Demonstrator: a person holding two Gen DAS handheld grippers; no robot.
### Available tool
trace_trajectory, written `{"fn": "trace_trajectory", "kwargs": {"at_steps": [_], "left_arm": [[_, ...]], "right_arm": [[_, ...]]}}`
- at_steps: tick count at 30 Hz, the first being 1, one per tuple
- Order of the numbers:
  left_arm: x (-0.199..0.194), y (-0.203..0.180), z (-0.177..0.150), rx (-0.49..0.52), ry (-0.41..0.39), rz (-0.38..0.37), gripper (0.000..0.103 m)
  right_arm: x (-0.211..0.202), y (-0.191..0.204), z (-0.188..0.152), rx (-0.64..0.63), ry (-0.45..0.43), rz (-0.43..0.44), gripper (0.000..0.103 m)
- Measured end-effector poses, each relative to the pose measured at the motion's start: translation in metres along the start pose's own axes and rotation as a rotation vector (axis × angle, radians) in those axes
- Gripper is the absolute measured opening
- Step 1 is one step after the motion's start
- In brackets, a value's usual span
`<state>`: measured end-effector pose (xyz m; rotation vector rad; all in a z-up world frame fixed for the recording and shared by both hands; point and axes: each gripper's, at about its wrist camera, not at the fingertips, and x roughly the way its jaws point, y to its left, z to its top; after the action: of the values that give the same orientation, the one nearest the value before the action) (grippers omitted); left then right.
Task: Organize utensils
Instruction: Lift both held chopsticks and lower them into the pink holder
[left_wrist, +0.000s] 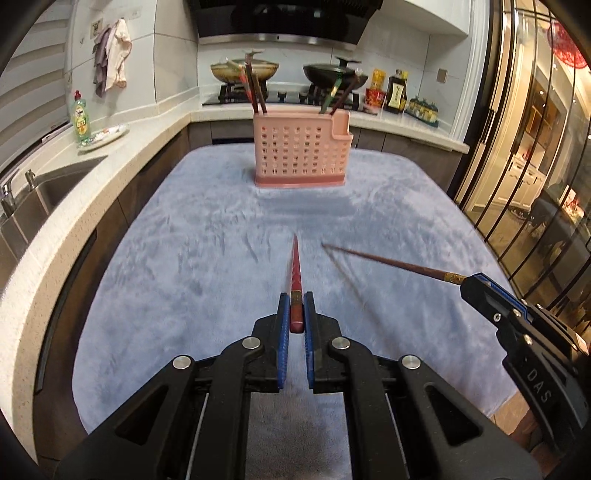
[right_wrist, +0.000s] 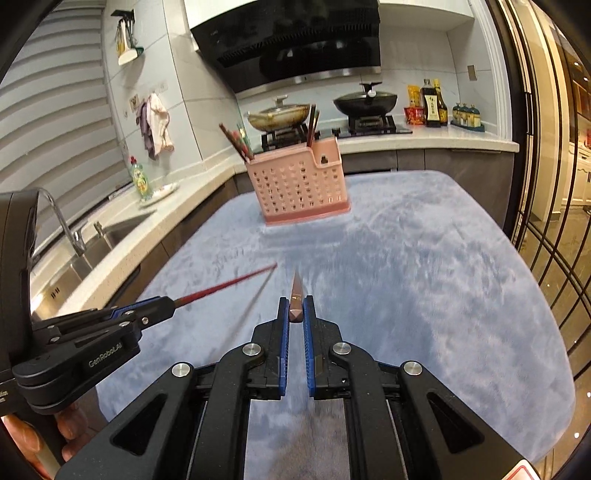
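Note:
My left gripper (left_wrist: 296, 304) is shut on a red chopstick (left_wrist: 295, 269) that points forward above the blue cloth (left_wrist: 184, 258). My right gripper (right_wrist: 296, 306) is shut on a brown chopstick (right_wrist: 296, 291), also pointing forward. Each gripper shows in the other's view: the right one (left_wrist: 466, 282) with its brown chopstick (left_wrist: 388, 260), the left one (right_wrist: 170, 304) with its red chopstick (right_wrist: 229, 282). A pink perforated utensil holder (left_wrist: 301, 151) stands at the far end of the cloth with several chopsticks (left_wrist: 255, 88) in it; it also shows in the right wrist view (right_wrist: 299, 182).
A sink (right_wrist: 92, 243) with a tap (right_wrist: 62, 218) and a green dish soap bottle (left_wrist: 81, 118) lie along the left counter. A stove with two pans (left_wrist: 332, 74) and sauce bottles (left_wrist: 395, 92) are behind the holder. Glass doors (left_wrist: 535, 147) run along the right.

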<state>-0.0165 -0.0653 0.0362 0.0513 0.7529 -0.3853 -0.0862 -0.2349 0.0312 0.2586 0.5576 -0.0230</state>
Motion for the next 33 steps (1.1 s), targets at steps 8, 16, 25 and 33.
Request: {"fn": "trace_trajectory", "kwargs": {"at_steps": [8,16,25,33], "left_arm": [[-0.024,0.011,0.053,-0.029,-0.103,-0.023,0.007],[-0.029,0.016,0.103,-0.029,-0.158,-0.041,0.007],[-0.036,0.017,0.184,-0.022,-0.261,-0.043,0.007],[-0.018,0.024,0.276,-0.052,-0.407,-0.008,0.007]], "right_arm": [[-0.006,-0.005,0.051,0.029,-0.090,0.020,0.007],[-0.001,-0.003,0.092,0.027,-0.143,0.040,0.007],[0.009,0.003,0.175,0.015,-0.255,0.081,0.007],[0.052,0.007,0.276,0.042,-0.393,0.091,0.007]]}}
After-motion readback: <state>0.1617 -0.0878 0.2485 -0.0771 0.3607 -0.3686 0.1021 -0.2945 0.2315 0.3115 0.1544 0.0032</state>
